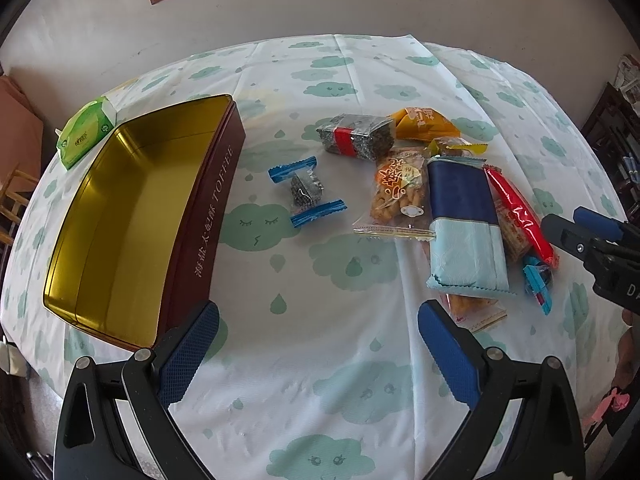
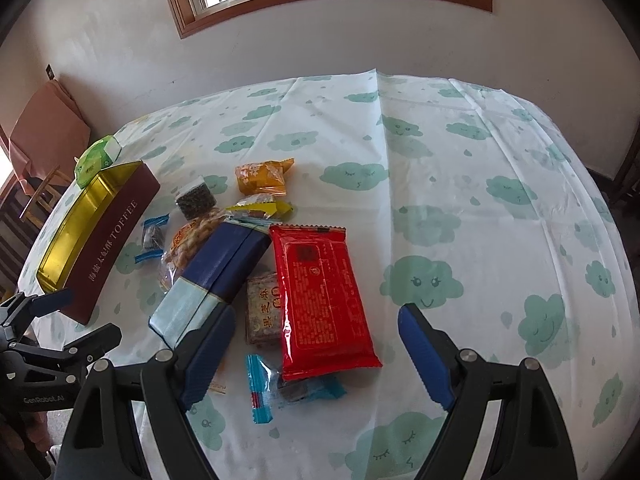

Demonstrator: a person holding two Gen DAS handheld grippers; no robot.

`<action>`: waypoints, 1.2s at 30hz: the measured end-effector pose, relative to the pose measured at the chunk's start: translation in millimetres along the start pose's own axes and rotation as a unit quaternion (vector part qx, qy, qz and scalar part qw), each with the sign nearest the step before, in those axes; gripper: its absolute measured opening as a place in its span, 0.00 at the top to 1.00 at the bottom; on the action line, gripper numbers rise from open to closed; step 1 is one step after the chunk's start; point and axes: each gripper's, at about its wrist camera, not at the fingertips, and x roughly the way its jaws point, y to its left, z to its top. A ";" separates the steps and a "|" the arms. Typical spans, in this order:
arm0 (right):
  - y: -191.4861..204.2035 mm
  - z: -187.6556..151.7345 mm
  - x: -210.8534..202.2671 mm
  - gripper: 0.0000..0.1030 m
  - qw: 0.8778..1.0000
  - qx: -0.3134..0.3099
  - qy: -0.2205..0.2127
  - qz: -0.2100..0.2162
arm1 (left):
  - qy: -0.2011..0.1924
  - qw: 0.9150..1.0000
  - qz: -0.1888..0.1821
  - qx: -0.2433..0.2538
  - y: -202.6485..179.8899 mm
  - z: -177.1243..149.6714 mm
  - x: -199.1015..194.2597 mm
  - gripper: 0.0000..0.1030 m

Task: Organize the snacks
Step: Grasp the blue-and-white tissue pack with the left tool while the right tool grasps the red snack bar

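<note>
An open maroon toffee tin (image 1: 132, 220) with a gold, empty inside lies on the table's left; it also shows in the right wrist view (image 2: 100, 248). A pile of snacks lies to its right: a blue-ended candy (image 1: 306, 191), a dark seaweed pack with a red band (image 1: 355, 136), an orange pack (image 1: 424, 123), a clear bag of fried snacks (image 1: 396, 200), a navy and light-blue pack (image 1: 466, 224) and a red pack (image 2: 324, 296). My left gripper (image 1: 318, 354) is open above bare cloth. My right gripper (image 2: 316, 356) is open over the red pack's near end.
A green tissue pack (image 1: 84, 136) lies behind the tin. The table wears a white cloth with green clouds (image 2: 460, 208). A wall and window stand behind it, chairs at the left (image 2: 44, 128), dark furniture at the right (image 1: 616, 136).
</note>
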 end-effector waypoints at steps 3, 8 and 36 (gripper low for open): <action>-3.9 6.2 8.0 0.17 1.000 -0.004 0.011 0.003 | -0.003 1.000 -0.005 0.005 -2.5 2.5 0.1 0.04; -7.7 16.1 21.8 0.17 0.999 -0.006 0.027 0.020 | -0.005 1.000 -0.017 0.015 -9.5 8.3 -0.4 0.04; -8.5 15.9 43.3 0.55 0.996 -0.018 0.036 0.084 | 0.015 0.995 -0.078 0.067 -53.1 31.8 16.9 0.10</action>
